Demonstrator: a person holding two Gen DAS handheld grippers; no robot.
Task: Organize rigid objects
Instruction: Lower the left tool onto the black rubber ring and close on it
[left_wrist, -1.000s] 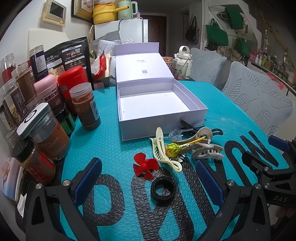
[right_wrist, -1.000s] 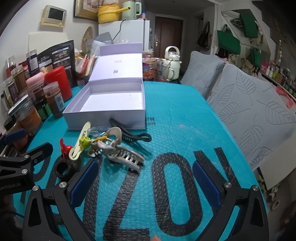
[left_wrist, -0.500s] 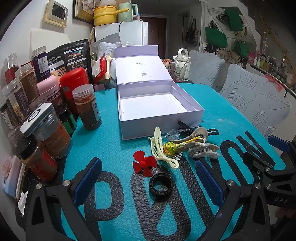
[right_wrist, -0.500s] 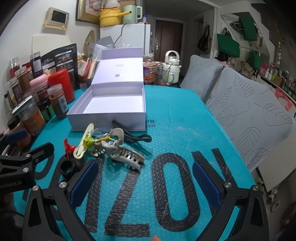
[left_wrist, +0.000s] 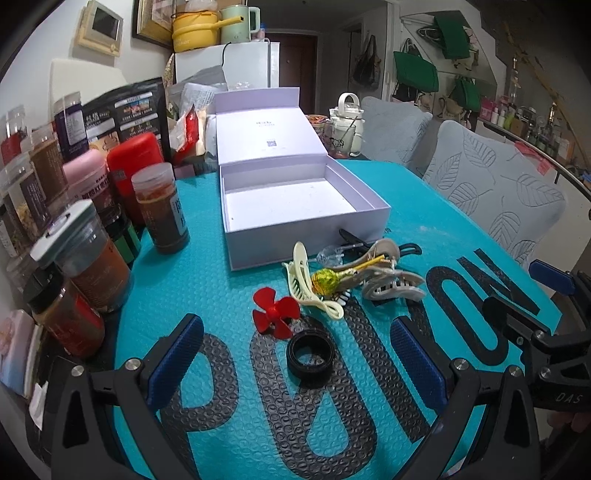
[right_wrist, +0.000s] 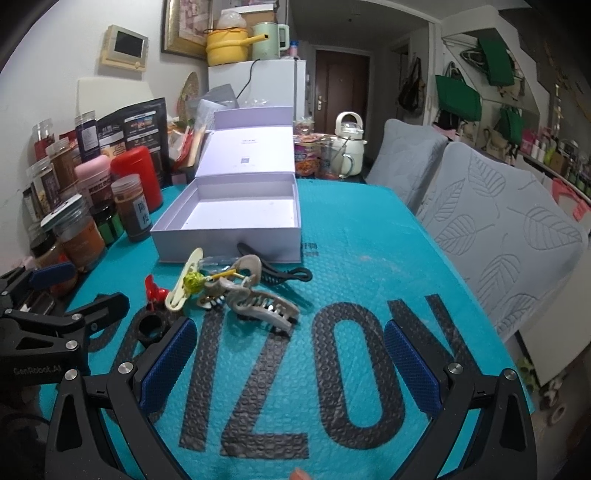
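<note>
Two claws hang over the near edge of the bench (left_wrist: 436, 221), both with their blue pads spread apart and gripping nothing. Between the pads of the left claw (left_wrist: 295, 354) lies a black ring (left_wrist: 309, 357), with a red propeller (left_wrist: 275, 312) just beyond it. Farther on and to the right sits a small heap: a cream hair clip (left_wrist: 304, 282), a green-wrapped lollipop (left_wrist: 323, 278), a grey claw clip (left_wrist: 391, 286) and a black clip (right_wrist: 280, 273), all touching or overlapping. Behind the heap stands an open white box (left_wrist: 295, 210), its inside bare and its lid tipped back. Spice jars (left_wrist: 159, 210) crowd the left side. Ahead of the right claw (right_wrist: 290, 352) is teal mat, the grey clip just left of its centre line.
</note>
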